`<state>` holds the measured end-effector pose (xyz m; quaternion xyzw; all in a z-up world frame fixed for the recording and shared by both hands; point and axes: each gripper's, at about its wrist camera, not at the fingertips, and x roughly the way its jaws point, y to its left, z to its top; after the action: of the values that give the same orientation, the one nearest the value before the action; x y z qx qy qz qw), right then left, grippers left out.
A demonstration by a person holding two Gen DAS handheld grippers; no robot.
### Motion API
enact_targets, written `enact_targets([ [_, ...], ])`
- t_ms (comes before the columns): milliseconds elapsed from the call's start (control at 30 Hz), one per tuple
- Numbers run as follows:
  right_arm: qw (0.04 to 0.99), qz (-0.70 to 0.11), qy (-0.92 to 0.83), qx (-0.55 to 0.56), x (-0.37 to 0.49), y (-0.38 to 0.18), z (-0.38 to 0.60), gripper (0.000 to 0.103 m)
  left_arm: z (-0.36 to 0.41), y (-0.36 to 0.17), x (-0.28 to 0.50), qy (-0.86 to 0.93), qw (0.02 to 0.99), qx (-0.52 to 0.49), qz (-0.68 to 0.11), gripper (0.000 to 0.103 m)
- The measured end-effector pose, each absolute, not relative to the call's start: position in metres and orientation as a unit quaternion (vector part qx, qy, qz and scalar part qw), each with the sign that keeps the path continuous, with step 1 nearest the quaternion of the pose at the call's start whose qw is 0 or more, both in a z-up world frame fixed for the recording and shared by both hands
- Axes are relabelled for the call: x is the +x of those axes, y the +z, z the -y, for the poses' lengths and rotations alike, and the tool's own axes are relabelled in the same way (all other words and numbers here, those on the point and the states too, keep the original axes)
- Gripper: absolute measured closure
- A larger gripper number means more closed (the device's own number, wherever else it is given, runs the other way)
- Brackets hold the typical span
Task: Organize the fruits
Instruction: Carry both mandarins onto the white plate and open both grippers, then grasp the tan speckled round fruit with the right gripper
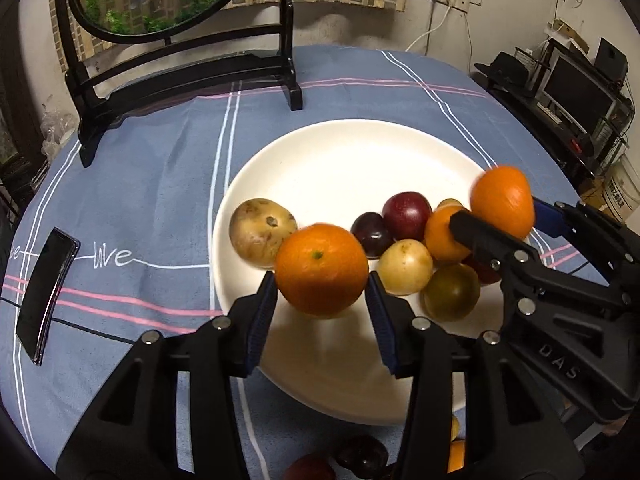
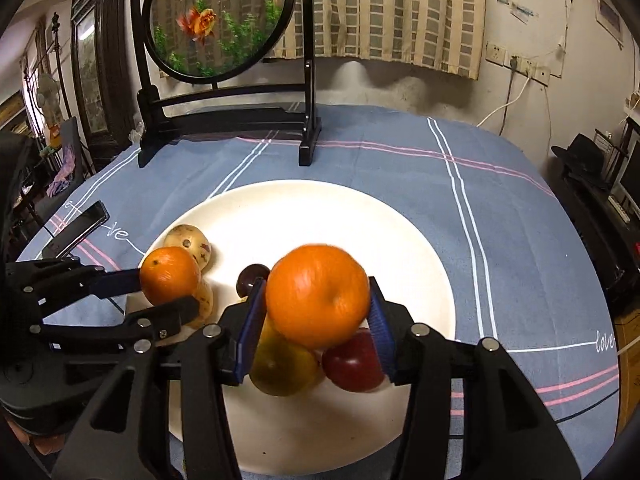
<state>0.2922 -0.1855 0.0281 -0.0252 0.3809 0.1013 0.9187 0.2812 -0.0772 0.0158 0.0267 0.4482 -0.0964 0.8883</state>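
Fruits were mostly on the white plate (image 1: 320, 152) already, mid-frame on the blue tablecloth (image 1: 140, 184). Your left gripper (image 1: 320, 308) had an orange (image 1: 322, 274) between its pads over the plate's near side, with jaws only partly open. The right gripper (image 2: 316, 320) carried a second orange (image 2: 318, 294), and whether either grip had let go I couldn't tell. A few plums (image 1: 360, 458) still sat off the plate at bottom centre, only visible from the left wrist. The right wrist view alone showed both goldfish (image 2: 202, 22).

On/over 1 white plate (image 1: 344, 152): 3 oranges (image 1: 322, 268), 2 tan spotted fruits (image 1: 260, 232), 1 greenish fruit (image 1: 452, 292); 1 phone (image 1: 46, 292) nearby.
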Motion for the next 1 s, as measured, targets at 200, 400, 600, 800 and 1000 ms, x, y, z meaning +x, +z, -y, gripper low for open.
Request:
enact_targets([
  [200,0.922,-0.377,0.089,-0.008,0.284,0.033,0.198,0.043,0.073,0.03,0.267,-0.098,0.899,0.031,-0.426,0.031],
  [400,0.923,-0.376,0.086,0.021,0.267,0.041,0.212,0.043,0.072,0.039,0.246,-0.098,0.903,0.042,-0.416,0.03],
  [600,0.921,-0.377,0.085,0.041,0.232,0.045,0.227,0.043,0.061,0.045,0.22,-0.095,0.905,0.032,-0.413,0.025],
  [800,0.921,-0.379,0.085,0.043,0.183,0.042,0.234,0.043,0.051,0.044,0.185,-0.091,0.907,0.036,-0.41,0.023],
  [1000,0.919,-0.385,0.085,0.029,0.138,0.032,0.235,0.043,0.04,0.04,0.146,-0.088,0.909,0.041,-0.405,0.02],
])
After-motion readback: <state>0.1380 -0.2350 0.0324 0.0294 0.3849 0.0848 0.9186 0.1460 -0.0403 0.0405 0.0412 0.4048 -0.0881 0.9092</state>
